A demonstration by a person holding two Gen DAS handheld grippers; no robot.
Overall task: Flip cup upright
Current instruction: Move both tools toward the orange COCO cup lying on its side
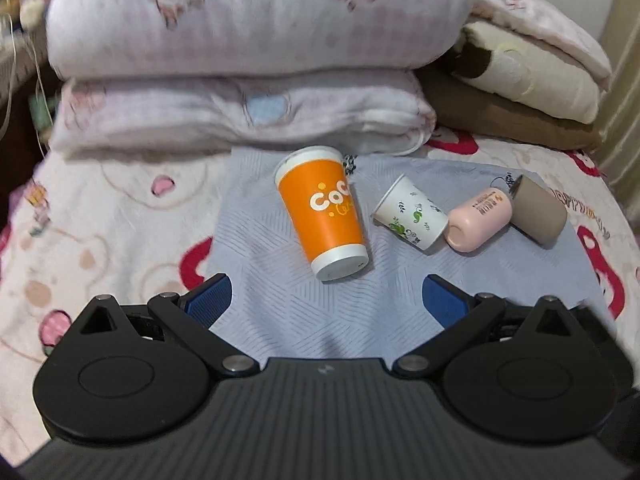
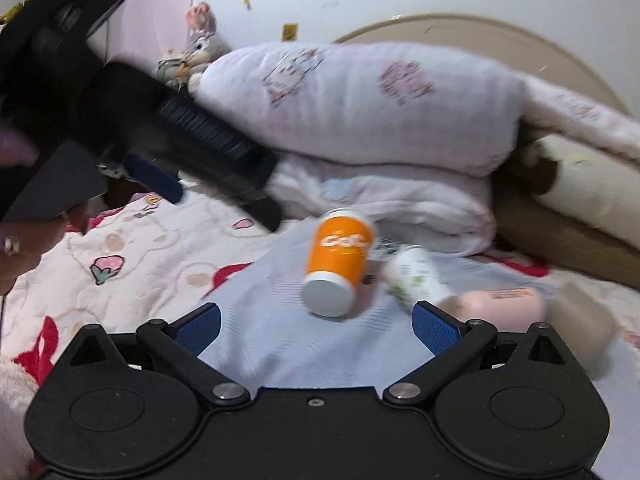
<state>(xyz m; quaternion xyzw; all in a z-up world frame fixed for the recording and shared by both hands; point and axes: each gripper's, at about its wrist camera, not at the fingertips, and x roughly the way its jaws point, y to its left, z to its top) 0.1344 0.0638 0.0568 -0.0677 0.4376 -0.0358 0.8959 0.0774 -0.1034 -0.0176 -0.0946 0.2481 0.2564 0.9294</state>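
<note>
An orange paper cup (image 1: 326,214) lies on its side on a light blue cloth (image 1: 280,300), base toward me. A small white cup with green leaves (image 1: 412,216) lies right of it, then a pink cup (image 1: 478,220) and a taupe cup (image 1: 540,210), both on their sides. My left gripper (image 1: 326,298) is open and empty, just short of the orange cup. My right gripper (image 2: 316,326) is open and empty, close to the orange cup (image 2: 340,260); the white cup (image 2: 418,278) and pink cup (image 2: 500,306) lie beyond its right finger. The left gripper (image 2: 160,176) shows at upper left.
Folded pink quilts (image 1: 240,60) are stacked right behind the cups. A brown and cream blanket (image 1: 520,92) lies at the back right. The cloth lies on a patterned bedspread (image 1: 100,220). A plush toy (image 2: 200,40) sits by the wall.
</note>
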